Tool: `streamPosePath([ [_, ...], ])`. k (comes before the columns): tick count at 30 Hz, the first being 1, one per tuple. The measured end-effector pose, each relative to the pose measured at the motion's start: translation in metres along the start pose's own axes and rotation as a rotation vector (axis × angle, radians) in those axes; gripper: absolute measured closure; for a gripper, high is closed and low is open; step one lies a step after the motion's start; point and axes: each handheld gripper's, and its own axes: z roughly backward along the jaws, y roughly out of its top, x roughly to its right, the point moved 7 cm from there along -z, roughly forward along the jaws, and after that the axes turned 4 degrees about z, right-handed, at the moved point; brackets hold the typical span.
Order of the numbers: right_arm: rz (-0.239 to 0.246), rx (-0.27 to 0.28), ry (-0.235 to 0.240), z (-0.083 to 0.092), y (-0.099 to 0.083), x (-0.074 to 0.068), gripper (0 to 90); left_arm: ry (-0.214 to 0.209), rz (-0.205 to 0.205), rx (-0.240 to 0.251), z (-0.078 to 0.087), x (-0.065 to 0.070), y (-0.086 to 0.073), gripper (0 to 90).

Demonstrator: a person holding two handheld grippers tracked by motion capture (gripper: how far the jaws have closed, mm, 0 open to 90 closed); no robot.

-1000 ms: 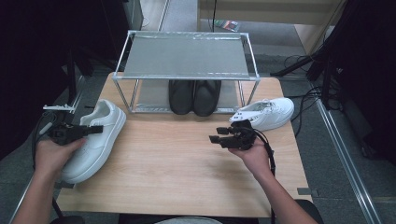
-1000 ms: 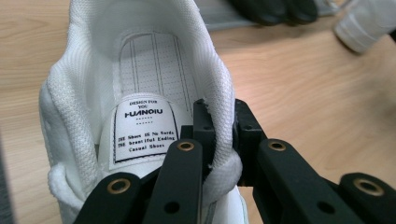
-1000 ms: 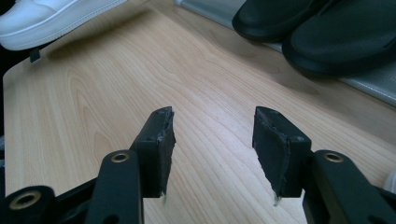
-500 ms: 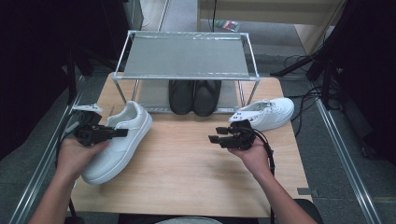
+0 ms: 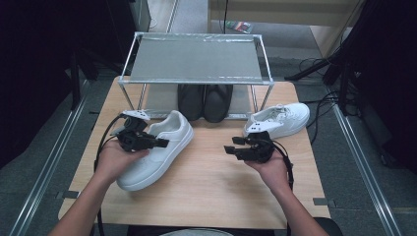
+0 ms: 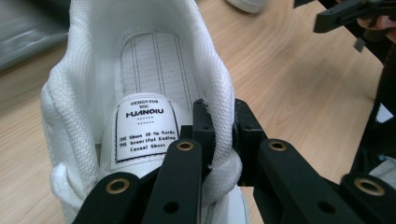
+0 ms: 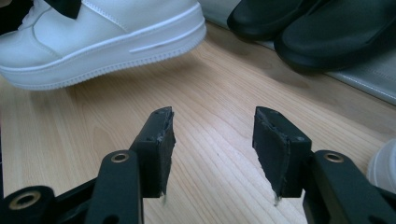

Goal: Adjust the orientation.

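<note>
left gripper has its jaws pinched on the padded side collar of a white sneaker, one jaw inside by the insole label and one outside. the shoe's toe points away from the jaws, sole on the wooden table. right gripper is spread wide with nothing between the jaws, just bare wood. ahead of them sit black shoes under the metal rack, and a second white sneaker lies just behind that gripper.

wooden table on grey carpet floor — dark surroundings, cables trailing right.
</note>
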Motion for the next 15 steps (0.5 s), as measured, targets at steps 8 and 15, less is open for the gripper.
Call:
streamPosePath([
  [8, -0.008, 0.004, -0.023, 0.009, -0.007, 0.000, 49.5, -0.055, -0.063, -0.038, -0.030, 0.026, 0.009, 83.8],
  [15, -0.019, 0.005, -0.039, 0.012, -0.011, 0.000, 49.5, -0.096, -0.091, -0.061, -0.053, 0.041, 0.013, 83.7],
])
